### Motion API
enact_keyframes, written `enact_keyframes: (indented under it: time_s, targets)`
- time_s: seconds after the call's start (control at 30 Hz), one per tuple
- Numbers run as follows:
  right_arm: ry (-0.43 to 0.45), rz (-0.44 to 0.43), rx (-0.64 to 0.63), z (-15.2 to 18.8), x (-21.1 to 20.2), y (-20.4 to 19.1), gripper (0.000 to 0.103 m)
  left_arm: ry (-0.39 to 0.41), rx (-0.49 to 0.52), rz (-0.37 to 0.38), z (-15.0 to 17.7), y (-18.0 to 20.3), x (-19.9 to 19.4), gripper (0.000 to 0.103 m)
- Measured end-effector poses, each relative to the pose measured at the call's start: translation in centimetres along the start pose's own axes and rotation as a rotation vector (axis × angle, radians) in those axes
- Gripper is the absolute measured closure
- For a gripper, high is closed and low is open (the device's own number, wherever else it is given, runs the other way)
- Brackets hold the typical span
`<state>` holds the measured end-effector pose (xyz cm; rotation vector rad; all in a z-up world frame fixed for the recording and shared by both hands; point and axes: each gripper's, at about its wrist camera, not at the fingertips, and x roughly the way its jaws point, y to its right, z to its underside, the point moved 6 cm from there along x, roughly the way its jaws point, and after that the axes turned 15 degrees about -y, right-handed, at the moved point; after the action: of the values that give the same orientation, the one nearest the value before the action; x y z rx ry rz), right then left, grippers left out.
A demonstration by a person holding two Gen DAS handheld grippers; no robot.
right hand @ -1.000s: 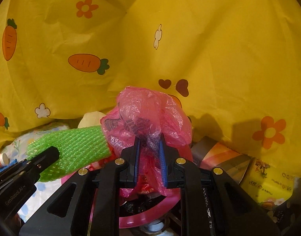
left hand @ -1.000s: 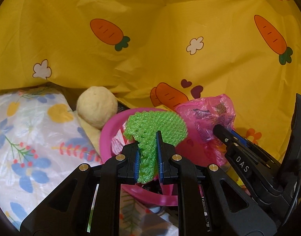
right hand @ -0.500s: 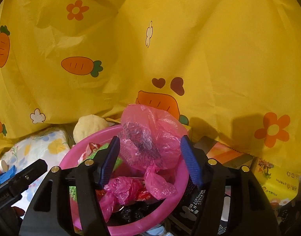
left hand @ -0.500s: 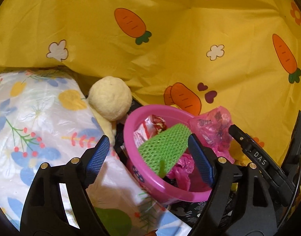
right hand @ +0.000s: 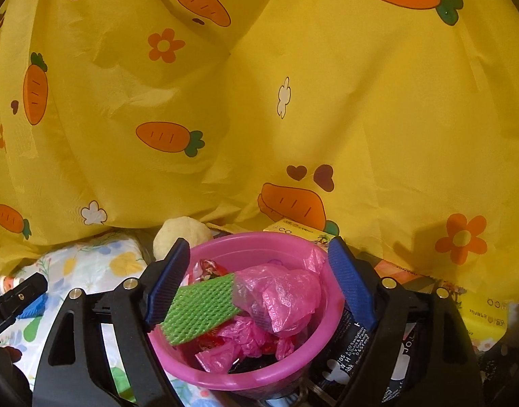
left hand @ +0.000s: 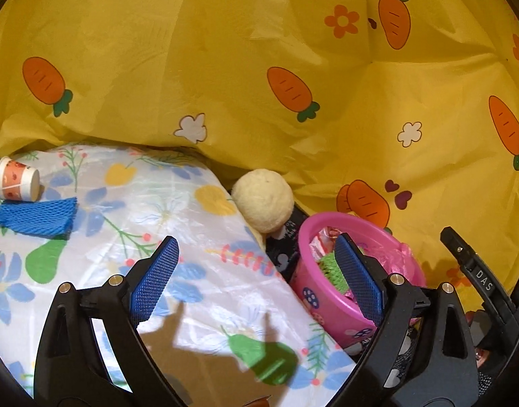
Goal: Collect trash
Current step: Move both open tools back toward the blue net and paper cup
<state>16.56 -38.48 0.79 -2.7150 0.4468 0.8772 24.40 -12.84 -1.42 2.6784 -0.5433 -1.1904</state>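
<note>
A pink basin (right hand: 286, 369) holds a green foam net (right hand: 201, 308), a crumpled pink plastic bag (right hand: 283, 295) and other wrappers. My right gripper (right hand: 259, 291) hovers above it, jaws still opening, nothing pinched between them. In the left wrist view the pink basin (left hand: 323, 300) sits at the right. My left gripper (left hand: 256, 276) hangs over the floral sheet (left hand: 198, 224), jaws still opening and holding nothing. A blue foam net (left hand: 35, 217) and a tipped paper cup (left hand: 17, 185) lie at the far left.
A yellow carrot-print cloth (left hand: 259, 68) hangs behind everything. A pale fuzzy ball (left hand: 262, 205) rests beside the basin. Dark packets (right hand: 354, 346) and yellow cartons (right hand: 483, 315) crowd the right side. The right gripper's finger (left hand: 476, 271) shows at the left wrist view's right edge.
Both grippers opened and let go: the green net and the pink bag dropped into the basin. The left gripper swung left over the floral sheet; the right one drew back slightly.
</note>
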Motion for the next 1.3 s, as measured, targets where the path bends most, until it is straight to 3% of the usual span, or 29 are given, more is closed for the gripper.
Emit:
enact_keyframes:
  time_s: [0.37, 0.87, 1.1, 1.3]
  targets:
    - [-0.018, -0.145, -0.087, 2.3, -1.8, -7.5, 0.019, 0.038, -0.073, -0.312, 1.6, -9.8, -5.3, 0.011]
    - [-0.147, -0.4, -0.425, 7.2, -0.7, -27.9, 0.019, 0.141, -0.273, -0.609, 0.8, -25.6, -14.5, 0.011]
    - [-0.265, -0.439, -0.509, 9.3, 3.4, -35.4, 0.019, 0.187, -0.35, -0.658, -0.4, -30.4, -16.0, 0.011]
    - [-0.372, -0.426, -0.568, 12.1, 7.9, -39.7, 0.019, 0.176, -0.333, -0.65, -1.4, -32.3, -13.5, 0.011]
